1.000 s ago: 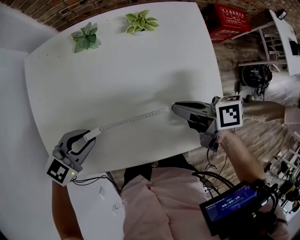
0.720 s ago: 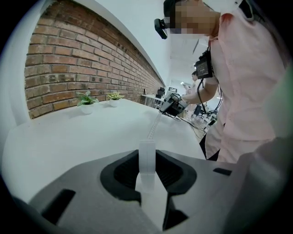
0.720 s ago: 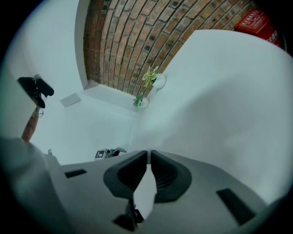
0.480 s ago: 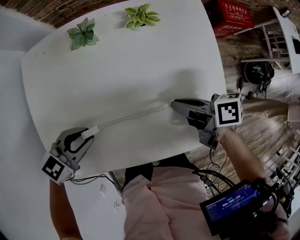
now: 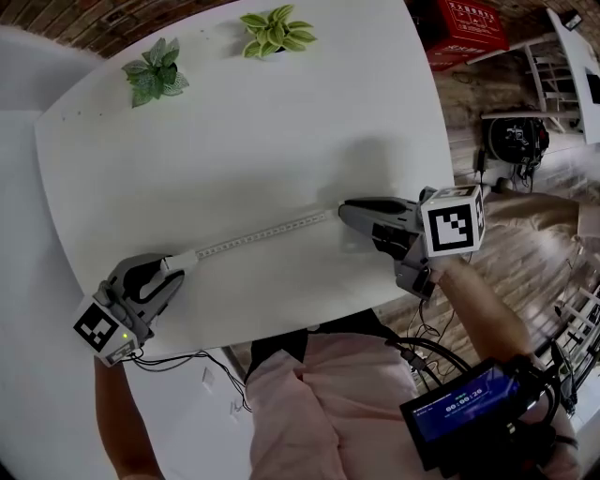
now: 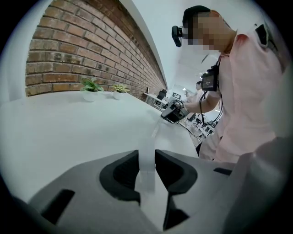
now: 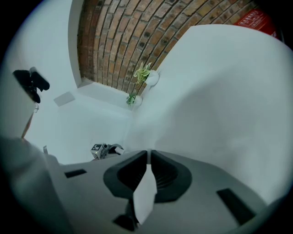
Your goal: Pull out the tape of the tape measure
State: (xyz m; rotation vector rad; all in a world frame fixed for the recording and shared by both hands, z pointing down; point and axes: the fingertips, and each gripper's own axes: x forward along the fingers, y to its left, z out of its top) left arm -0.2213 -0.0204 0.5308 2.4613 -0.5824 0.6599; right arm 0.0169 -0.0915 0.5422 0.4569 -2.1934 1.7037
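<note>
A white tape [image 5: 262,232] lies stretched across the white table [image 5: 234,122] between my two grippers. My left gripper [image 5: 180,272] at the lower left is shut on the tape measure's white case [image 5: 186,259]. Its jaws have just been opening a little, and the case [image 6: 147,183] still fills the gap between the pads. From there the tape [image 6: 154,132] runs away toward the right gripper [image 6: 174,112]. My right gripper [image 5: 343,212] is shut on the tape's free end, which shows as a white strip [image 7: 145,192] between its jaws. The left gripper [image 7: 104,150] appears small in the right gripper view.
Two small potted plants [image 5: 155,77] [image 5: 272,31] stand at the table's far edge. A red box [image 5: 469,23] and chairs are on the wooden floor to the right. The person's torso is at the near table edge.
The left gripper has tilted a little and sits slightly lower left in the picture. The right gripper has sunk slightly toward the table. The tape stays stretched between them.
</note>
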